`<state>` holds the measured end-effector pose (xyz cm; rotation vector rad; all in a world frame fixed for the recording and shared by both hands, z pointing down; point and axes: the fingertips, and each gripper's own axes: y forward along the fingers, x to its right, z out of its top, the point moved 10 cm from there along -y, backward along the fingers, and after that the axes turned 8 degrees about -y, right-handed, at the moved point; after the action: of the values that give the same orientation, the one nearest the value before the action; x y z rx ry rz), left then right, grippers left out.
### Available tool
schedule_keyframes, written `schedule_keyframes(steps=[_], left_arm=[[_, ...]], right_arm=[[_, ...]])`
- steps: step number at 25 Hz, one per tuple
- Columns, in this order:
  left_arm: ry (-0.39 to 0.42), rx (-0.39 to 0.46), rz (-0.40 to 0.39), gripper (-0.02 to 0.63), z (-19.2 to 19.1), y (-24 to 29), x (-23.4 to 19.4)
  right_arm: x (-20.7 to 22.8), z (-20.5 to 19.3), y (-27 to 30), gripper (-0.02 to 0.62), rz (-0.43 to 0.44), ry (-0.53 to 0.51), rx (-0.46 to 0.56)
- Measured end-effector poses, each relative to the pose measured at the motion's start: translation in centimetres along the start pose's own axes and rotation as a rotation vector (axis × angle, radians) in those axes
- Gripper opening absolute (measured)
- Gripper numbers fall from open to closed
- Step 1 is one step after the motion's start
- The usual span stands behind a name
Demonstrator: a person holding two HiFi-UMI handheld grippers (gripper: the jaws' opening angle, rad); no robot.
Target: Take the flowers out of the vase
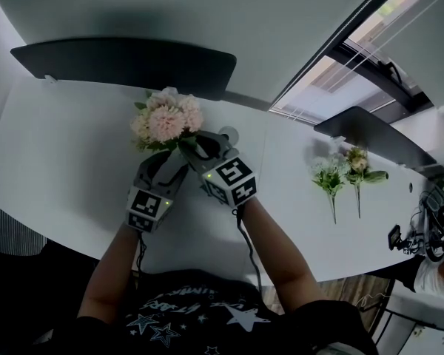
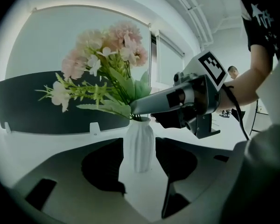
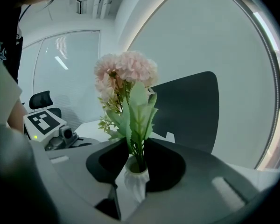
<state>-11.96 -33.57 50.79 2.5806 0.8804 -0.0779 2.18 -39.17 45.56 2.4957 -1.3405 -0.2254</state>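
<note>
A bunch of pink flowers [image 1: 166,118] stands in a white ribbed vase [image 2: 139,157] on the white table [image 1: 59,146]; in the head view the blooms hide the vase. My left gripper [image 2: 139,143] is open, with the vase standing between its jaws. My right gripper [image 3: 136,149] is shut on the green flower stems [image 3: 138,155] just above the vase mouth [image 3: 135,171]. In the left gripper view the right gripper [image 2: 135,108] reaches the stems from the right. From the head view both grippers, left [image 1: 169,158] and right [image 1: 194,145], meet under the bouquet.
Two loose flower sprigs [image 1: 329,176] [image 1: 357,165] lie on the table to the right. Dark curved panels stand along the back edge [image 1: 126,61] [image 1: 370,132]. Cables and devices [image 1: 433,224] crowd the far right edge.
</note>
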Motion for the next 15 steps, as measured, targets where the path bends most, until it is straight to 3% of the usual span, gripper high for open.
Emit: schedule_keyframes(steps=[7, 15], left_arm=[[0.050, 0.043, -0.034, 0.252, 0.6, 2.1, -0.2], [0.108, -0.025, -0.075, 0.252, 0.0, 3.9, -0.5]], right_arm=[[0.2, -0.1, -0.1, 0.095, -0.001, 0.023, 0.003], [0.1, -0.3, 0.0, 0.089, -0.005, 0.044, 0.003]])
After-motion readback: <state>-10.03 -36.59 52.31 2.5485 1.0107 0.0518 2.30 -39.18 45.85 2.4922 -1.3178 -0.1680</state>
